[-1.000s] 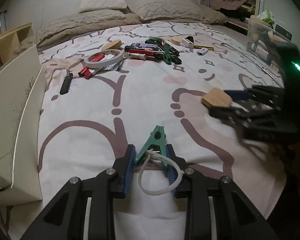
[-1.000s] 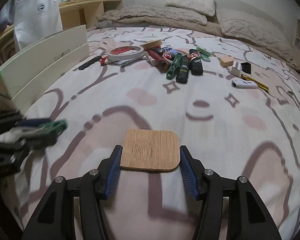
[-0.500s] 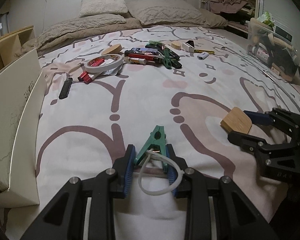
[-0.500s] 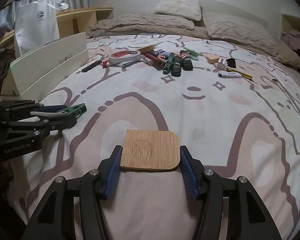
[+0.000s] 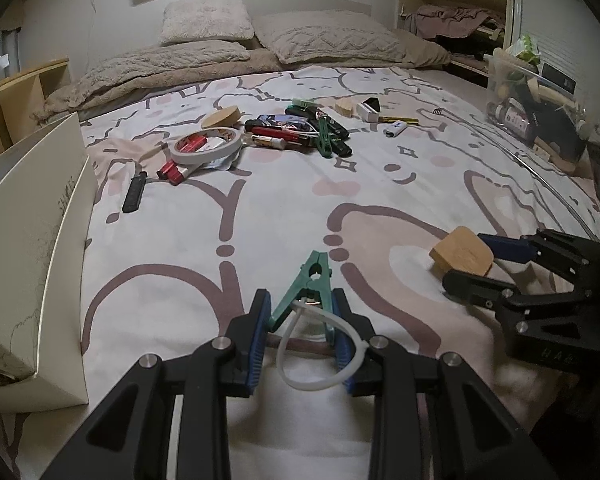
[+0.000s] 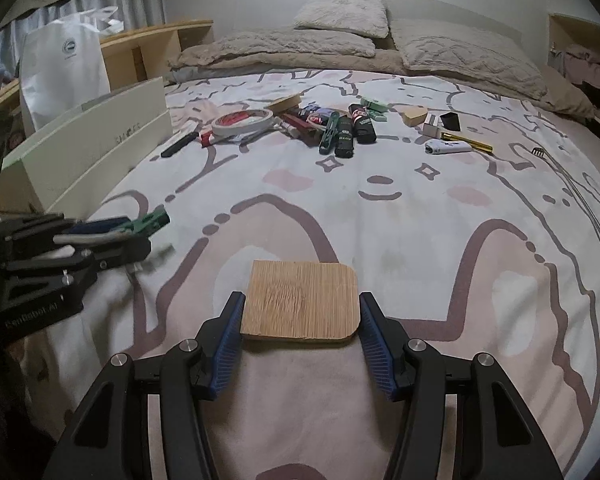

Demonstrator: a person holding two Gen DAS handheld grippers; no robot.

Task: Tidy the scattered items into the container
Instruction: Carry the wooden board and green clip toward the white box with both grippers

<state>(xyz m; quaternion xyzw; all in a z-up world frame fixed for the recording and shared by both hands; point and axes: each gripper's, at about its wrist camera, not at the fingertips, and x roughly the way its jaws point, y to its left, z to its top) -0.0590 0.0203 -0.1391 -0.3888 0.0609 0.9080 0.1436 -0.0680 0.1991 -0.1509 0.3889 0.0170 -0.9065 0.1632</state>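
Both hand-held grippers have drawn back lower over the bed (image 5: 260, 208).
Left hand-held gripper (image 5: 302, 334) clamps the green clip (image 5: 308, 284); right hand-held gripper (image 6: 300, 344) clamps the wooden coaster (image 6: 302, 305), level between its blue pads.

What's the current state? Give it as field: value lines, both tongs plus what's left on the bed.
left tongs: shut on green clip, white loop hanging from it
right tongs: shut on wooden coaster
container: cream box, at the bed's left edge
still scattered: tape roll, black pen, white lighter, pile of markers and clips
surface: patterned bedspread
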